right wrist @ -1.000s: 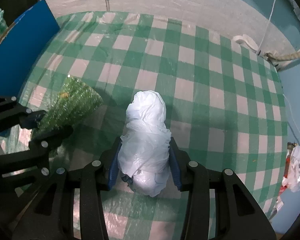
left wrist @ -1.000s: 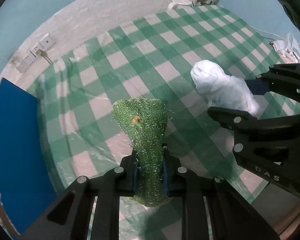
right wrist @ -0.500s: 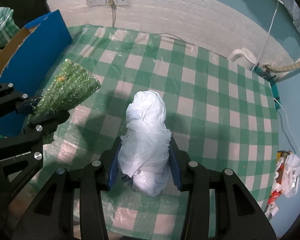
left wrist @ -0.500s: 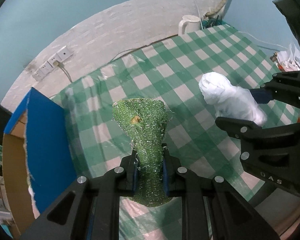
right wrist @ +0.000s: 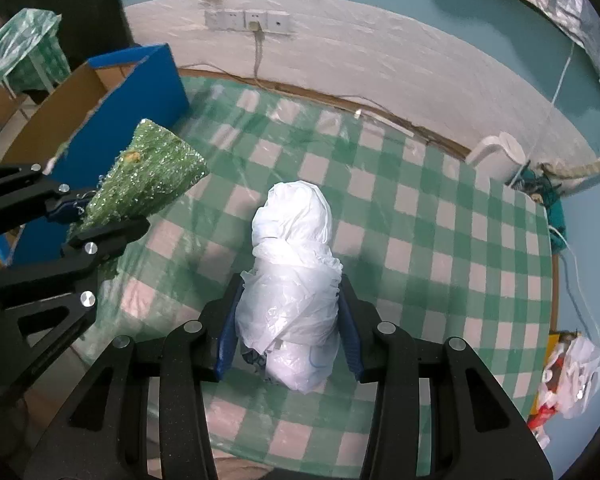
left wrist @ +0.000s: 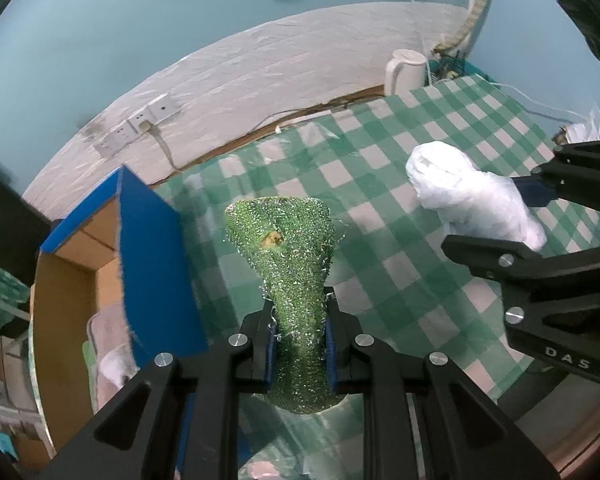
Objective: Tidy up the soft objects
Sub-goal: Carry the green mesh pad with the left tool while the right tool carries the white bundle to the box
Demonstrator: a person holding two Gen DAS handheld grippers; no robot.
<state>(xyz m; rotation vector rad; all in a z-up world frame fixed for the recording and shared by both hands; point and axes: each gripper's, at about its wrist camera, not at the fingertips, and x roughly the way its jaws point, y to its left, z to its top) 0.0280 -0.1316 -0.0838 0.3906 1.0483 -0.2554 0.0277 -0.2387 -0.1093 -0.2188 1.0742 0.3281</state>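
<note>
Tools both grip soft things clear above the checked worktop (right wrist: 452, 248); left tool (left wrist: 299, 342) pinches a green scrubber (left wrist: 288, 248), right tool (right wrist: 290, 338) a white bag bundle (right wrist: 292, 276); likely bound for the blue box (left wrist: 148, 264) at the worktop's left edge.

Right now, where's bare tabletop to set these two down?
The checked cloth is bare across its middle, from the blue box to the kettle. It is crowded by the bags at the right edge. The box holds bags already.
</note>
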